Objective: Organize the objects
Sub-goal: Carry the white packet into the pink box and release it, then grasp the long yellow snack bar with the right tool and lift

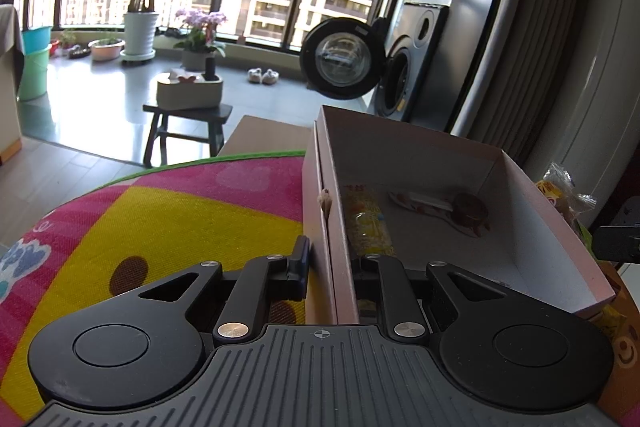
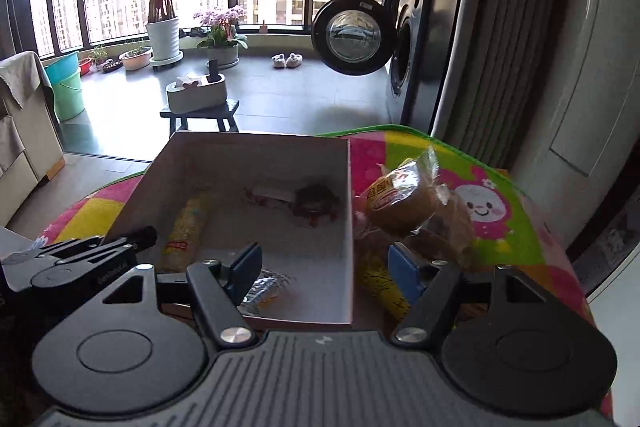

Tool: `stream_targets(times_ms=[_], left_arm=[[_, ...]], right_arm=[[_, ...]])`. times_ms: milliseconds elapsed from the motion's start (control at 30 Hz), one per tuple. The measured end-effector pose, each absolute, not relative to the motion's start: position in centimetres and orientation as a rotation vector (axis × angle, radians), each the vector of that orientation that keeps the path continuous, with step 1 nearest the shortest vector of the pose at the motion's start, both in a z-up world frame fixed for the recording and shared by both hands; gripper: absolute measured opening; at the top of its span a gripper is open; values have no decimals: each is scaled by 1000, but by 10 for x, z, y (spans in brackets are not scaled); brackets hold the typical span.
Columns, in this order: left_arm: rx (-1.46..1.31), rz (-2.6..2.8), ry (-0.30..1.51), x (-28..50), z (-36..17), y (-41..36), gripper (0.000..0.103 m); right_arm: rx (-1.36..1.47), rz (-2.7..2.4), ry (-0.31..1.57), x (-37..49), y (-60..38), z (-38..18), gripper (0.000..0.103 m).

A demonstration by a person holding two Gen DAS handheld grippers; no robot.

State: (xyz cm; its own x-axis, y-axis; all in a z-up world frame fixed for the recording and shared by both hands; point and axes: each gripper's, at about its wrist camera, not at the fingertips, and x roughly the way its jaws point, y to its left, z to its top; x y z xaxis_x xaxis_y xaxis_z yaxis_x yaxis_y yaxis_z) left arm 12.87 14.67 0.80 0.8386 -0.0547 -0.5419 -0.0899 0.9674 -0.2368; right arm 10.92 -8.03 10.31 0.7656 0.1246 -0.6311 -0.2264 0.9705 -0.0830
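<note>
Straddling the near left wall of the open pale pink cardboard box [image 1: 520,203], the left gripper [image 1: 332,267] has one finger outside and one inside; its jaws appear closed on that thin wall, steadying the box in the centre-right of the left wrist view. The right gripper [image 2: 324,267] hangs with its blue-padded fingers [image 2: 246,265] wide apart and empty, one over the box interior and the other outside the right wall, lower centre of the right wrist view.

Inside the box lie a yellow plastic-wrapped snack stick [image 2: 186,231], a red-and-white flat packet with a dark round item on it [image 2: 304,203], and a clear crinkled wrapper [image 2: 264,287] near the front wall. Still outside, right of centre on the multicoloured cartoon play mat [image 2: 488,211], sit the clear-wrapped brown round cakes [image 2: 416,215] in a small pile, and a yellow wrapped stick [image 2: 384,287] lies against the box wall.

Handling, as judged: the wrapped cakes look light, soft and crushable, with slippery film that gathers into a loose twisted end. Taking hold across the cake body with gentle closure seems safer than pinching the film tail, which may slip or tear. The box wall is stiff but thin, so hard clamping could crease it.
</note>
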Motion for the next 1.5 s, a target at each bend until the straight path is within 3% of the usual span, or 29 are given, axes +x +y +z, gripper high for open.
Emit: stream_targets(times_ms=[467, 733, 1033, 1100, 1167, 1400, 1500], left_arm=[[-250, 21, 572, 129, 10, 148, 17], [-244, 21, 569, 129, 10, 148, 17], [-227, 24, 562, 129, 10, 147, 17], [-223, 25, 560, 129, 9, 147, 17], [-217, 28, 557, 128, 9, 145, 16], [-211, 30, 553, 127, 9, 144, 16], [-211, 29, 554, 127, 9, 144, 16]], right_arm=[[-240, 125, 667, 89, -173, 62, 76], [-264, 197, 698, 116, -175, 17, 77], [-248, 320, 663, 132, -169, 12, 77], [-234, 339, 669, 133, -170, 12, 71], [-201, 364, 680, 132, -172, 13, 58], [-158, 361, 697, 124, -171, 14, 41], [-151, 352, 715, 115, -171, 17, 28]])
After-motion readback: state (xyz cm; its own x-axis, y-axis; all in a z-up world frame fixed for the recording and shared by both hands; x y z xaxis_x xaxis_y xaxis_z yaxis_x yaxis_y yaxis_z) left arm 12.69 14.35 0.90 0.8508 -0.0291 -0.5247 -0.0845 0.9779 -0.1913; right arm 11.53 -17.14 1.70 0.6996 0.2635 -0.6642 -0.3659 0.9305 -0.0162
